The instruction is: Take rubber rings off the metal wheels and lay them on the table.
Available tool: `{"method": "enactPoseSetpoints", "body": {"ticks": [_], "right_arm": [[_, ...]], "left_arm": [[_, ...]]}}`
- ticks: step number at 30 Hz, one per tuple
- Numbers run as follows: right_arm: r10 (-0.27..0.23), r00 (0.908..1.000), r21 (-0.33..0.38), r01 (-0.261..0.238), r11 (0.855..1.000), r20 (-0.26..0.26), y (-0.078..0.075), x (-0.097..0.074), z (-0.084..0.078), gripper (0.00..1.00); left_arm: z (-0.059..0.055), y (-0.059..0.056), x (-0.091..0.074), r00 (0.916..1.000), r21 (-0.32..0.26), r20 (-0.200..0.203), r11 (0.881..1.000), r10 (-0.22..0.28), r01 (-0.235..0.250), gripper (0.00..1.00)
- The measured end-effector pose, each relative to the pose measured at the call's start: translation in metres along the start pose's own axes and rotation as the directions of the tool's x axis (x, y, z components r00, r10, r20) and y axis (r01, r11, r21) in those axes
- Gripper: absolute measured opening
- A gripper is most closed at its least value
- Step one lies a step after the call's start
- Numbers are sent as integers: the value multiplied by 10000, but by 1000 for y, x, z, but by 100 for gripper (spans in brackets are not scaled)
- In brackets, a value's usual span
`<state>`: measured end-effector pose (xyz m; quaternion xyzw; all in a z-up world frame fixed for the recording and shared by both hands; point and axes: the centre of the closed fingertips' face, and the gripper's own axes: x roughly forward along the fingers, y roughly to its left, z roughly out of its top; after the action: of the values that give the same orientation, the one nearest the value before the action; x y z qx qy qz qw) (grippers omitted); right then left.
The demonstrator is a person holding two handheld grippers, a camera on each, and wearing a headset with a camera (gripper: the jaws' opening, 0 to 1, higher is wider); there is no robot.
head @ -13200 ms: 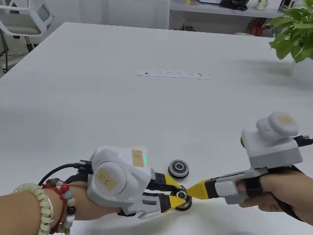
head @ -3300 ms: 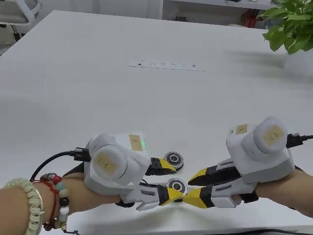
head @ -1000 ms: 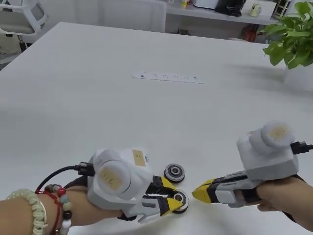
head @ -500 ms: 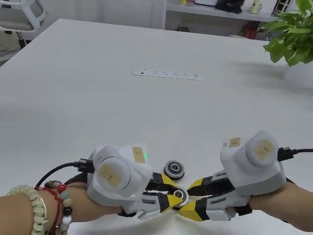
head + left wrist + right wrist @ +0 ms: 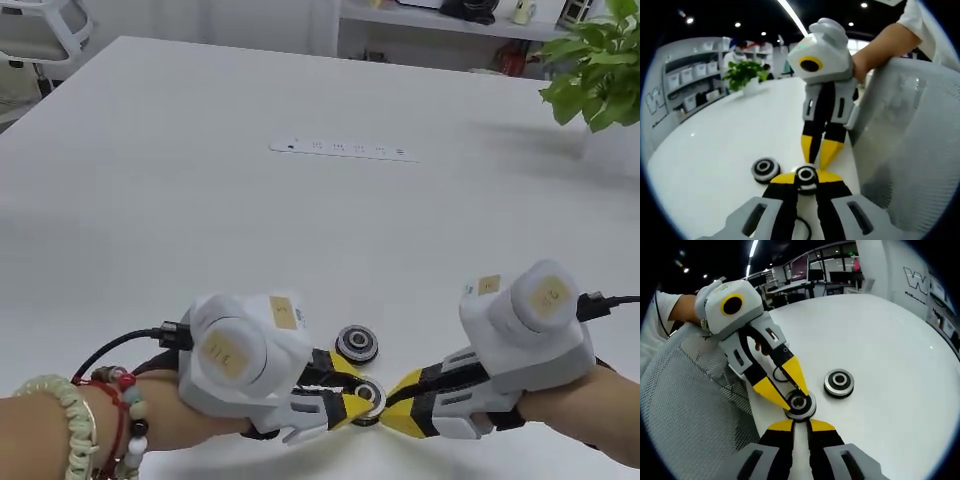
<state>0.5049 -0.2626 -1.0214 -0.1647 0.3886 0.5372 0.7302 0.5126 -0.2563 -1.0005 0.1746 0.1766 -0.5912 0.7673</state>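
While in left gripper (image 5: 805, 178), wheel (image 5: 800, 404) seemingly snug.

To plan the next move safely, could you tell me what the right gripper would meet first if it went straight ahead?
The wheel held in the left gripper, directly ahead of the right gripper; whether they already touch is unclear.

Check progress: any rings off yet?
Nothing looks done. In hand: left gripper clamps one wheel, rubber apparently on, right gripper at its rim. Remaining: strip it, then the second wheel, also ringed, lying on the table.
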Motion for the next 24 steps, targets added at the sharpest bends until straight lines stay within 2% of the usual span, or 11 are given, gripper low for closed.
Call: {"method": "enactPoseSetpoints", "body": {"ticks": [2,4,8,14,16,18,24], "right_arm": [[-135,9999,-85,136,9999,101,-2,1,1,12],[76,9977,299,-96,9995,667,2,4,10,23],[-27,9988,-139,34,9999,499,2,5,10,23],[-43,9998,-755,56,9971,171,1,3,4,18],[-58,9999,-754,66,9971,106,-1,2,2,13],[-185,9998,-785,183,9967,-18,-3,1,-1,3],[-253,9997,-811,247,9964,-58,-4,1,1,0]], "left_arm": [[0,0,0,10000,-20,5,10000,2,-2,14],[0,0,0,10000,-23,20,10000,-10,10,14],[0,0,0,10000,17,23,10000,-10,10,14],[0,0,0,10000,-27,36,10000,-7,7,14],[0,0,0,10000,-47,30,10000,17,-17,14],[0,0,0,10000,-116,31,9999,20,-19,14],[0,0,1,10000,-131,21,9999,30,-30,14]]}}
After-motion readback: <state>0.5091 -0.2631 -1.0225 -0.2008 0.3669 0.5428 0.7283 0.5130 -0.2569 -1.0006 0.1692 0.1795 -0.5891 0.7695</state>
